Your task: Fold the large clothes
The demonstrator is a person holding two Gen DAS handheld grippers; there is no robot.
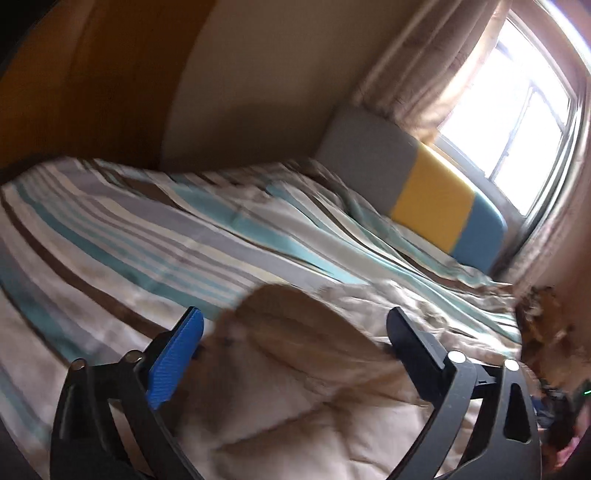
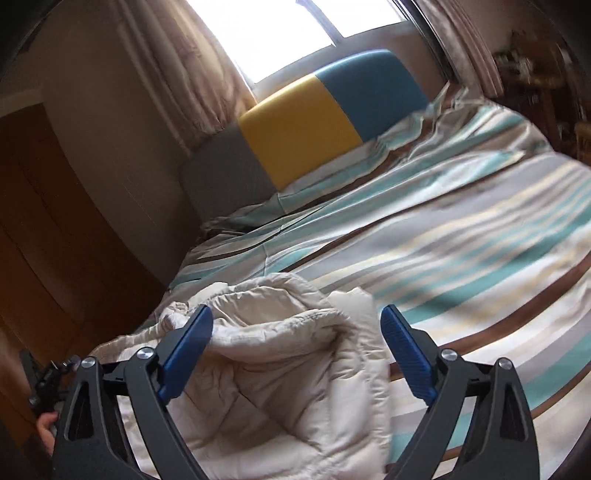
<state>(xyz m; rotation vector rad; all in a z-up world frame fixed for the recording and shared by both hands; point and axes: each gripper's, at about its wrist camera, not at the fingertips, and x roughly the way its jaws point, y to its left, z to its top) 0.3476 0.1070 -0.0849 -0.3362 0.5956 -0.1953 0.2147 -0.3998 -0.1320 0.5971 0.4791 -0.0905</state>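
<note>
Cream quilted fabric: a puffy padded coat (image 2: pixel 280 369) lies bunched at the near edge of the bed, on the striped bedcover (image 2: pixel 461 229). A rolled collar or hood ridge runs across it in the right wrist view.
Coat, left wrist view: the same coat (image 1: pixel 295 369) is blurred; a tan-looking fold rises between the fingers, its shape unclear.
Left gripper (image 1: pixel 295 328): jaws spread wide, nothing pinched. Fabric sits in the gap, but whether it touches the pads cannot be told.
Right gripper (image 2: pixel 297 325): jaws spread wide over the rolled ridge, pads clear of the cloth.
Far end: a grey, yellow and blue headboard (image 2: pixel 314 110) stands under a bright window (image 2: pixel 280 29), well apart from the coat.
Step in hand (judged): both grippers free and poised to take a fresh hold before the next fold.
Doing it well: pick one clean edge on each side rather than the thick bunched ridge (padded layers slip and spring back).
Bite: go deep enough to catch outer shell and lining together.
Pairing: close both sides at matching points so the fold line runs straight.
Room: the bedcover beyond, towards the far right, looks free for spreading the coat flat first.
Risk: catching the bedcover along with the coat.
</note>
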